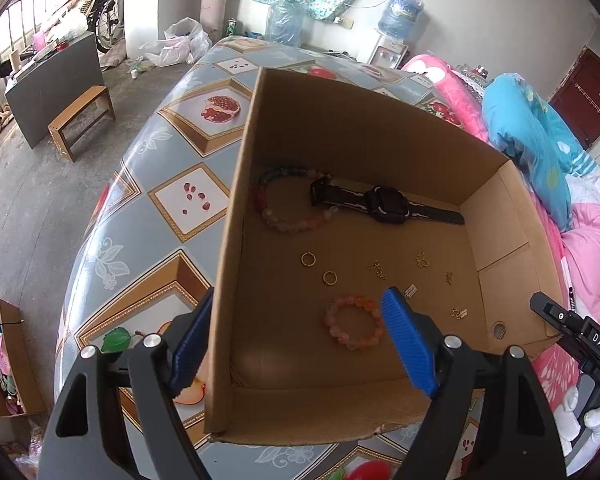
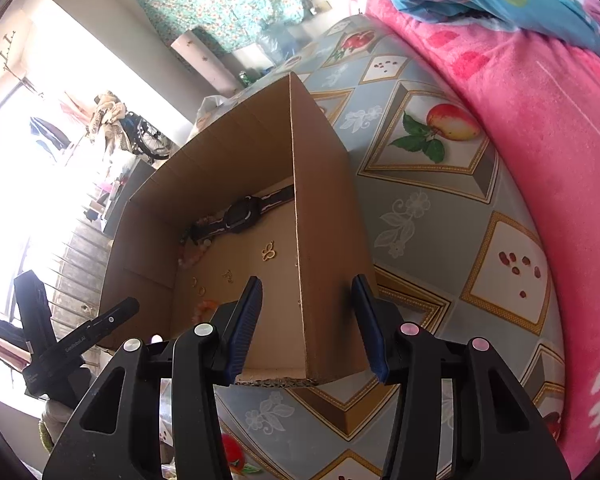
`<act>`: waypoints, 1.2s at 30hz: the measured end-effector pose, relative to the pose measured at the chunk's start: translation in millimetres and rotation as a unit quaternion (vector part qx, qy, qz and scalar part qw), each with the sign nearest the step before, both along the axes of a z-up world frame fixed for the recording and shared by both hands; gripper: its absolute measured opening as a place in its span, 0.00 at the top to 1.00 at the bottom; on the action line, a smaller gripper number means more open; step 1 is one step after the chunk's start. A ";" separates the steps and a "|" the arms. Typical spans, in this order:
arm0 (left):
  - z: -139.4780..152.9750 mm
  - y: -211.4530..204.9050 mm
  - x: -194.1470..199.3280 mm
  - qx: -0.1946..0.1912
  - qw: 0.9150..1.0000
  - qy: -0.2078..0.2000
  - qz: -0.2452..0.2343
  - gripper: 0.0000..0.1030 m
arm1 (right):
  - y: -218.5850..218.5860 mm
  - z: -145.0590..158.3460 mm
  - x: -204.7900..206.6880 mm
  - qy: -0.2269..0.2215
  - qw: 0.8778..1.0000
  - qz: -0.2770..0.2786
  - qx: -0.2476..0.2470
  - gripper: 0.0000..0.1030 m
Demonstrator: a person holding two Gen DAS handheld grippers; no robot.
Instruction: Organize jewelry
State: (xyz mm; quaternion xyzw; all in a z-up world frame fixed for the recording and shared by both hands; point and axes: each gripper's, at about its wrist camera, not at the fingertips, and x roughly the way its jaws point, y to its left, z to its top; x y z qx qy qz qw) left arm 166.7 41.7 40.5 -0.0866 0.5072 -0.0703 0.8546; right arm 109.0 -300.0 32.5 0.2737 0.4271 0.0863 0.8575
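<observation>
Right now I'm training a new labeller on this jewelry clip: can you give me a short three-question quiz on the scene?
1. True or false: the black watch lies inside the cardboard box.
2. Which wall of the box does the left hand-held gripper straddle? A) its left wall B) the far wall C) none
3. Fill in: the pink bead bracelet nearest the left hand-held gripper lies on the box's ____.

Key: 1 true; 2 A, one finger outside, one inside, jaws open; 3 floor.
</observation>
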 end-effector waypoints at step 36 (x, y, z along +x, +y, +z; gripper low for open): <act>13.4 3.5 -82.0 0.004 1.000 -0.015 0.002 0.23 | 13.0 -1.2 -53.7 0.008 1.000 0.006 0.005 0.55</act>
